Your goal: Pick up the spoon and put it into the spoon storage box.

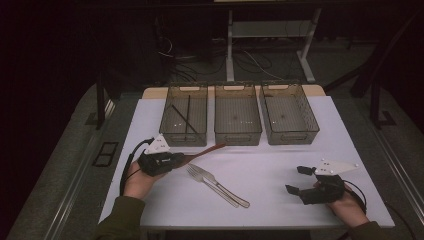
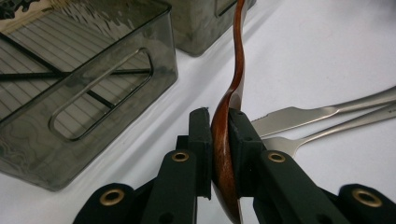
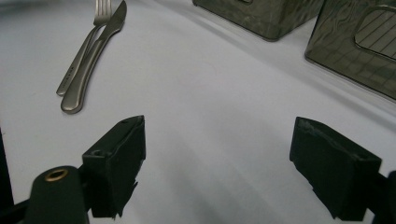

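Observation:
My left gripper (image 1: 181, 159) is at the left of the white table, shut on the bowl of a brown wooden spoon (image 1: 207, 150). In the left gripper view the pads clamp the spoon (image 2: 237, 60) edge-on and its handle reaches away toward the bins. A steel fork (image 1: 197, 175) and a steel knife (image 1: 227, 191) lie side by side on the table in front of it. My right gripper (image 1: 297, 180) rests at the right front, open. In the right gripper view there is nothing but table between its jaws (image 3: 219, 140).
Three smoky clear bins stand in a row at the back: left (image 1: 184, 137), middle (image 1: 237, 136) and right (image 1: 292, 136). The left one holds black chopsticks (image 1: 186, 115). The white tabletop (image 1: 270, 165) ends close behind my hands.

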The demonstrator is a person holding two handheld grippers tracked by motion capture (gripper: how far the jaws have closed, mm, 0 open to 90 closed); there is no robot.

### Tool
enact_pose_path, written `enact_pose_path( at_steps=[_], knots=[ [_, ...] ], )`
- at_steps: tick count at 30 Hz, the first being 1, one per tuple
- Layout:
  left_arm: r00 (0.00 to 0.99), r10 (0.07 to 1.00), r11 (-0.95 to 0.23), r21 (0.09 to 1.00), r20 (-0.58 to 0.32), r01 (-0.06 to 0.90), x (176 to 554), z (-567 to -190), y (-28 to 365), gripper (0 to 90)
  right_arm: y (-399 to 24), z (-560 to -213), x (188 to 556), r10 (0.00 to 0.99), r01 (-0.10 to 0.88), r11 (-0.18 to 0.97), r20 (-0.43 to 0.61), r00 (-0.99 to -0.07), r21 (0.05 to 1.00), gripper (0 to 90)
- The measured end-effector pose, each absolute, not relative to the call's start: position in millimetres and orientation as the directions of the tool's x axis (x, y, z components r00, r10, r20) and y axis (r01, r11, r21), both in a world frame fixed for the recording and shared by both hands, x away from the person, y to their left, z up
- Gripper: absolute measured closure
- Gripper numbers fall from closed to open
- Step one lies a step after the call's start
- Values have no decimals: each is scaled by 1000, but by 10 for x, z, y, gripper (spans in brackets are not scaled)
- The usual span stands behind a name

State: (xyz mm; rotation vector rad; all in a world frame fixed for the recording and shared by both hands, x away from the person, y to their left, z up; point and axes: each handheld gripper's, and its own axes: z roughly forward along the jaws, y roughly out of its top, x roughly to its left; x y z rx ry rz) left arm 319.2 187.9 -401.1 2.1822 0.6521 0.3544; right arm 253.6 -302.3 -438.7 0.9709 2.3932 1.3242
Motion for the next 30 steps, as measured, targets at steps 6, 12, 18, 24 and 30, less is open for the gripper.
enact_pose_path(
  at_steps=[6, 12, 18, 24, 30],
  knots=[
    [834, 551, -532, 783, 30, 324, 3178, -3962, 1835, 803, -3025, -4383, 2535, 653, 436, 367, 106, -750, 822, 176],
    [833, 552, -521, 792, 29, 318, 3186, -3902, 1797, 803, -3025, -4384, 2536, 650, 438, 365, 112, -752, 821, 176],
    [831, 556, -515, 794, 23, 323, 3206, -3851, 1740, 802, -3026, -4378, 2534, 648, 438, 366, 114, -753, 821, 176],
    [835, 549, -506, 806, 27, 306, 3231, -3724, 1680, 803, -3024, -4381, 2535, 648, 439, 365, 115, -753, 821, 176],
    [841, 539, -511, 810, 40, 289, 3303, -3625, 1578, 803, -3030, -4380, 2538, 655, 439, 363, 110, -748, 822, 176]
  ],
)
